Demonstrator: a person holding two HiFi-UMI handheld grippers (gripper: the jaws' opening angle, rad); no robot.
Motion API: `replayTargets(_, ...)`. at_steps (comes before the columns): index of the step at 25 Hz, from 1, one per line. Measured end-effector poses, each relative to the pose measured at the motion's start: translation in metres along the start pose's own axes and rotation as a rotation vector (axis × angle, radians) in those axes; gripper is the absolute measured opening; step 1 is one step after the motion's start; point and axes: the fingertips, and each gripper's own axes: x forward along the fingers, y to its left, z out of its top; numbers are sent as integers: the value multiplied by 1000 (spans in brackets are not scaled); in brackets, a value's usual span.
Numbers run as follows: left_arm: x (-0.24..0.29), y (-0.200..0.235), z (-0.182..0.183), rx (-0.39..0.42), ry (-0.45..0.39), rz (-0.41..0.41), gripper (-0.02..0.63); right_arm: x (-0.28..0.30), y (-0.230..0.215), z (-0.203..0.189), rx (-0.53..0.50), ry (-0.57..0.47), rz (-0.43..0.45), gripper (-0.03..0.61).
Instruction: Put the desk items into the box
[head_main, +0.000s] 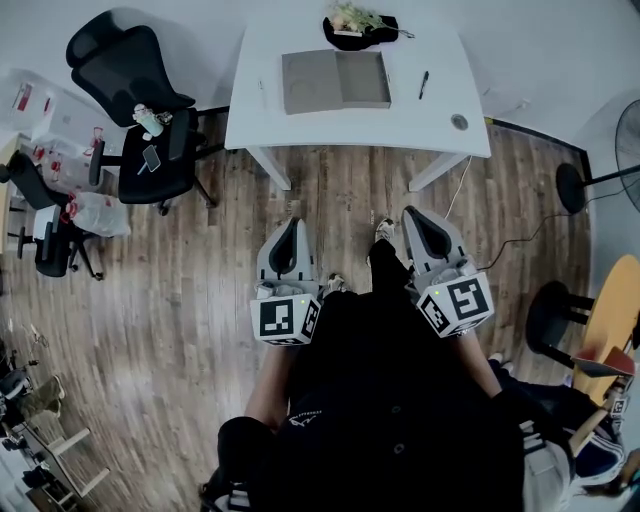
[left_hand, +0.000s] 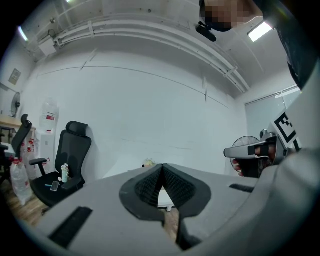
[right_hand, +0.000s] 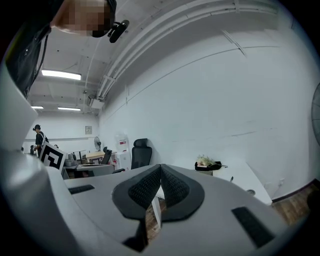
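At the far left of the head view, a black office chair (head_main: 140, 110) is standing on the wooden floor (head_main: 180, 300), carrying a small bottle (head_main: 148, 120) and a phone (head_main: 151, 157) on its seat. To its right, the white desk (head_main: 440, 120) is standing against the wall, well apart from both grippers. On it, a thin pale stick (head_main: 262, 92), too small to identify, is lying near the left edge. Beside it the grey box (head_main: 335, 80) is lying open. Behind the box a black dish (head_main: 360, 35) is holding something leafy. Right of the box a black pen (head_main: 423, 85) is lying on the bare top, and a small round grey object (head_main: 459, 122) is sitting near the front right corner. The desk items are all resting outside the box. Lower down, the person is standing back from the desk and holding the left gripper (head_main: 289, 228) and the right gripper (head_main: 413, 218) side by side over the floor, both pointing toward the desk. In the left gripper view the jaws are pressing together tip to tip, gripping nothing, and the right gripper view is showing the same, pads meeting and empty. At the far right, a black floor fan (head_main: 572, 187) is standing on the floor near a round yellow table (head_main: 615, 310).
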Motion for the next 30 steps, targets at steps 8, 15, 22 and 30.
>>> replayTargets(8,37,25,0,2,12,92,8,61,-25,3,8,2,88,0)
replayTargets(15,95,45,10,5,23,161,8,131,-61,19,12,7,162,-2)
replayTargets(22,165,52,28,10,18,239,8,188,-97,37,-23,24,278,-2)
replayTargets(30,231,51,28,-2,10,362,8,242,-159,45,-49,53,397,-2)
